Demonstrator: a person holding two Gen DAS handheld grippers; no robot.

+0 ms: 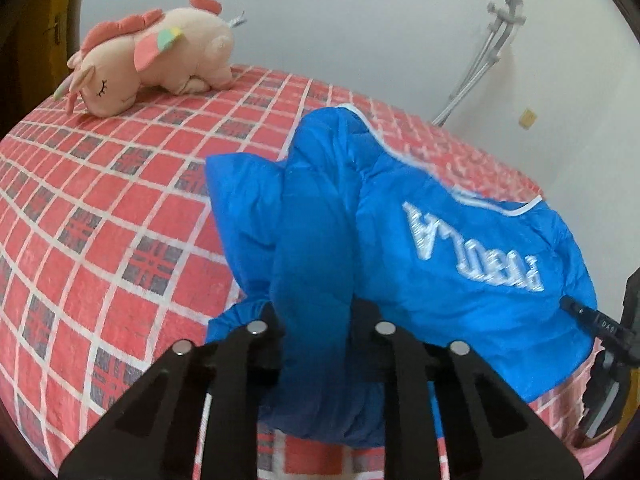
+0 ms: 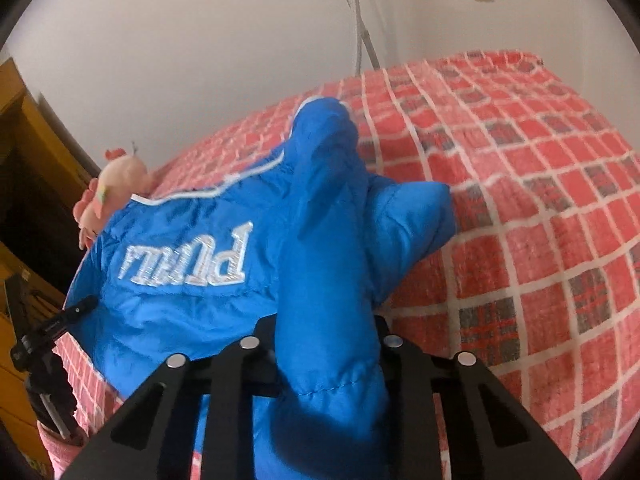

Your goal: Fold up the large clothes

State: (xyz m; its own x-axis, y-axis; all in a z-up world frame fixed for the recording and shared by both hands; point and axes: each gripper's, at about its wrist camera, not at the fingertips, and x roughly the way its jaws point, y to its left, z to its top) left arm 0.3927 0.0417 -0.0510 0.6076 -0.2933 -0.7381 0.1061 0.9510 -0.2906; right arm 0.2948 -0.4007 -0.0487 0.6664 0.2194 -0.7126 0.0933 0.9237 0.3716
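— Two grips on the jacket [image 1: 420,248]?
— Yes: left gripper [image 1: 316,320] and right gripper [image 2: 326,332] each pinch a blue fold, lifting it near the bed's [image 1: 100,208] front edge
— Else?
— Plush toy [image 1: 160,56] at the far corner

"PUMA" — on blue jacket [image 2: 192,280]
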